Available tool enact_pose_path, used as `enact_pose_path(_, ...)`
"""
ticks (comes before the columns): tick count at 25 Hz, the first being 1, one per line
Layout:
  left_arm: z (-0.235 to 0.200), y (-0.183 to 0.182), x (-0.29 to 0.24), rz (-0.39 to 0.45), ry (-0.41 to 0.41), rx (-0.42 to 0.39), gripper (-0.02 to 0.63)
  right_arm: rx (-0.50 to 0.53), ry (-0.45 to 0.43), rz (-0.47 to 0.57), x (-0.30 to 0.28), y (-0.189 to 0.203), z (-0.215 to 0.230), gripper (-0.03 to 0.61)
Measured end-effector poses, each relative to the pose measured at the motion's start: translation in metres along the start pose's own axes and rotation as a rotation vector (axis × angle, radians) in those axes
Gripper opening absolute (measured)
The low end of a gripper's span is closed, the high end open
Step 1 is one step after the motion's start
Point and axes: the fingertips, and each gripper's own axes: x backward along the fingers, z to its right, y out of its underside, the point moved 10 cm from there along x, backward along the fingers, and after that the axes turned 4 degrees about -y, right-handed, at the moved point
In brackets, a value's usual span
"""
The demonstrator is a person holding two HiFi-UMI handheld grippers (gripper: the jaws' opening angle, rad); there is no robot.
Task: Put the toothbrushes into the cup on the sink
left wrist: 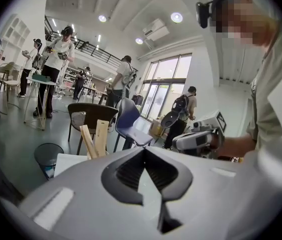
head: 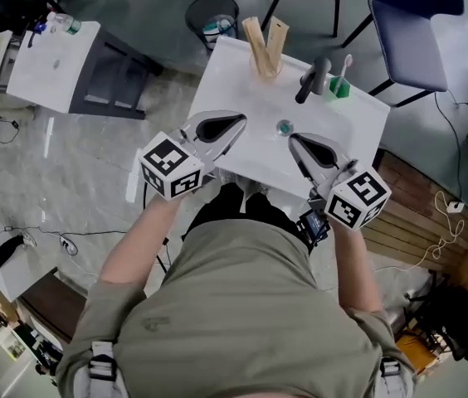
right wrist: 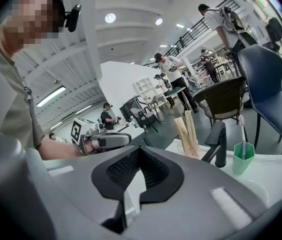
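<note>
Left tongs and right tongs, both closed and empty, hover at the sink's six o'clock edge; a toothbrush stands in the cup at two o'clock. Judged finished: withdrawing level should avoid clipping the tap.

My head camera looks steeply down from above onto the sink, close below me. The camera on my left gripper looks low across it toward the far right; the one on my right gripper faces far left. All three share the wooden sticks.
</note>
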Motion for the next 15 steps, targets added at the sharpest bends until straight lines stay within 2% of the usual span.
enact_pose_path(15, 0.017, 0.004, -0.006, 0.003, 0.002, 0.007, 0.005, 0.019, -0.001, 0.003, 0.012, -0.003, 0.0, 0.011)
